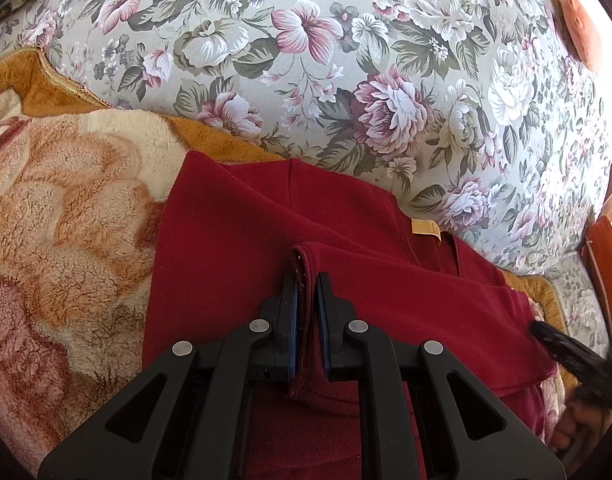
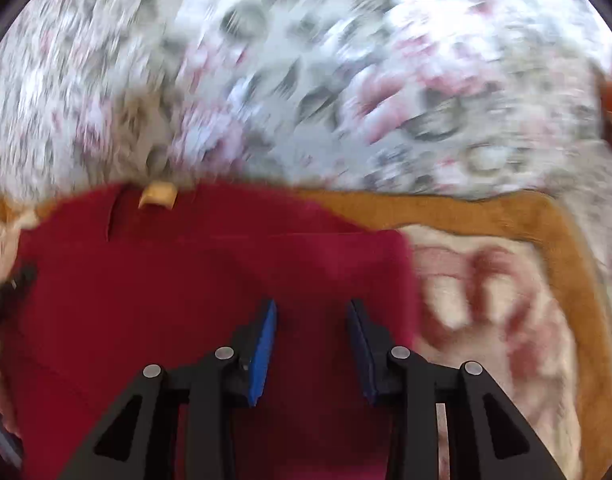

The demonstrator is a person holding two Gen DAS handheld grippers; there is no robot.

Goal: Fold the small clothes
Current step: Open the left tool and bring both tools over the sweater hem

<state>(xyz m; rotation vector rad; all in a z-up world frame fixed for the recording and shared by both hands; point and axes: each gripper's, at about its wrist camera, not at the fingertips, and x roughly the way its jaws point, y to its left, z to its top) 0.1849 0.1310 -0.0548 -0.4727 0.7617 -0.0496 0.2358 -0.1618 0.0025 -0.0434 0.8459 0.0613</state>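
Observation:
A dark red garment (image 1: 234, 224) with a tan neck label (image 1: 425, 230) lies on a fluffy orange blanket (image 1: 66, 216). My left gripper (image 1: 306, 280) is shut on a hemmed edge of the garment, which runs between its blue pads. In the right wrist view, which is blurred by motion, my right gripper (image 2: 312, 308) is open and empty above the red garment (image 2: 146, 280), near its right edge. The label (image 2: 158, 196) shows at the garment's far side. The right gripper also shows in the left wrist view (image 1: 546, 330) at the garment's right edge.
A floral sofa back (image 1: 346, 60) rises behind the blanket. An orange cushion (image 1: 574, 24) sits at the upper right. The blanket's orange border (image 2: 506, 212) runs to the right of the garment.

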